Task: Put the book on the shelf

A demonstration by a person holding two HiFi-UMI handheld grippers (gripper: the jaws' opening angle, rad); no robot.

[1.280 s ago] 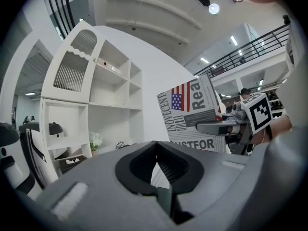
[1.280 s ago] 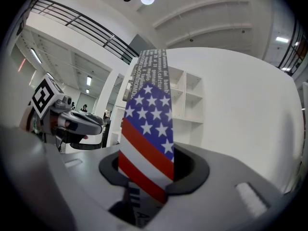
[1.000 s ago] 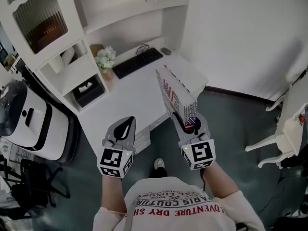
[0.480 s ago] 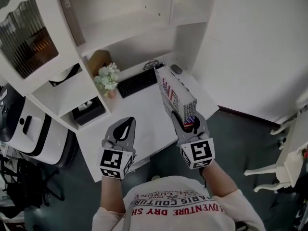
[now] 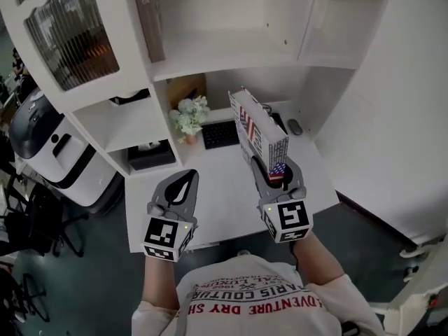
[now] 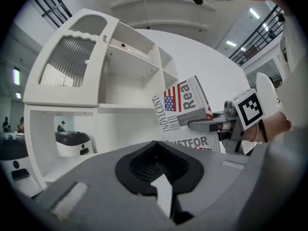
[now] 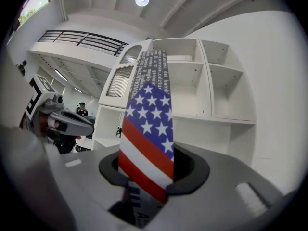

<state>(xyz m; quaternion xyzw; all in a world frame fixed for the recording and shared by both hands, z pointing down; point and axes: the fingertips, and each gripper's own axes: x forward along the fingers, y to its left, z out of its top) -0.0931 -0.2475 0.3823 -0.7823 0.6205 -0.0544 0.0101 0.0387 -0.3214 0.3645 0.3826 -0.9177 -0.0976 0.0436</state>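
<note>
A book [image 5: 257, 135] with newsprint covers and a stars-and-stripes spine stands on edge in my right gripper [image 5: 275, 168], which is shut on its lower end above the white desk [image 5: 210, 180]. In the right gripper view the flag spine of the book [image 7: 147, 138] rises from between the jaws toward the white shelf unit [image 7: 192, 114]. My left gripper [image 5: 183, 180] hangs to the left of the book, shut and empty. From the left gripper view the book [image 6: 185, 109] and the right gripper [image 6: 207, 125] show to the right, in front of the shelves [image 6: 125, 107].
On the desk lie a black keyboard [image 5: 220, 133], a mouse [image 5: 295, 127] and a pot of pale flowers [image 5: 187, 117]. A dark tissue box [image 5: 150, 156] sits in a low cubby. A grey book [image 5: 147, 19] stands on the upper shelf beside a ribbed-glass door [image 5: 70, 33]. A white machine [image 5: 49, 145] stands at left.
The view has swung up and toward the shelf unit, whose upper compartments now fill the top. The book stays gripped on edge; both grippers keep their places in the view.
</note>
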